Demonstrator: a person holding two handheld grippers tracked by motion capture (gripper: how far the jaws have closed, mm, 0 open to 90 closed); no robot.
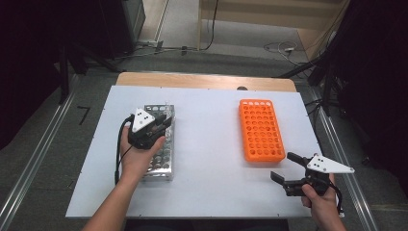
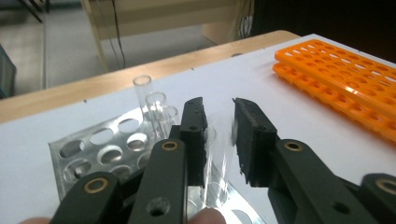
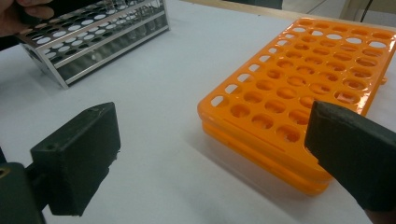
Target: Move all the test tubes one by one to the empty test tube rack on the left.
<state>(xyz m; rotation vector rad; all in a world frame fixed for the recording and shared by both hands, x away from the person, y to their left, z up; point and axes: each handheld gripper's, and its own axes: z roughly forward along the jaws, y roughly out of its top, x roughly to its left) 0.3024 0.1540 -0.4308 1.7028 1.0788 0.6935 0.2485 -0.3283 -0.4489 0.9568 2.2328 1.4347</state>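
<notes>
On the left of the white surface [image 1: 211,144], the left claw [image 2: 219,126] pinches a clear glass tube [image 2: 215,163] standing in the metal rack [image 1: 161,156]. Squeezing harder or lifting crooked could crack or jam it. Right of centre lies the orange rack [image 1: 261,130]; near right, the right claw [image 1: 284,168] hangs spread, empty.

No legible text, label, brand, number or sign in any view. Metal rack [image 1: 162,144], orange rack [image 1: 261,130], glass tubes [image 2: 154,105], white table sheet [image 1: 211,144] and grey gripper plates: all unmarked.
</notes>
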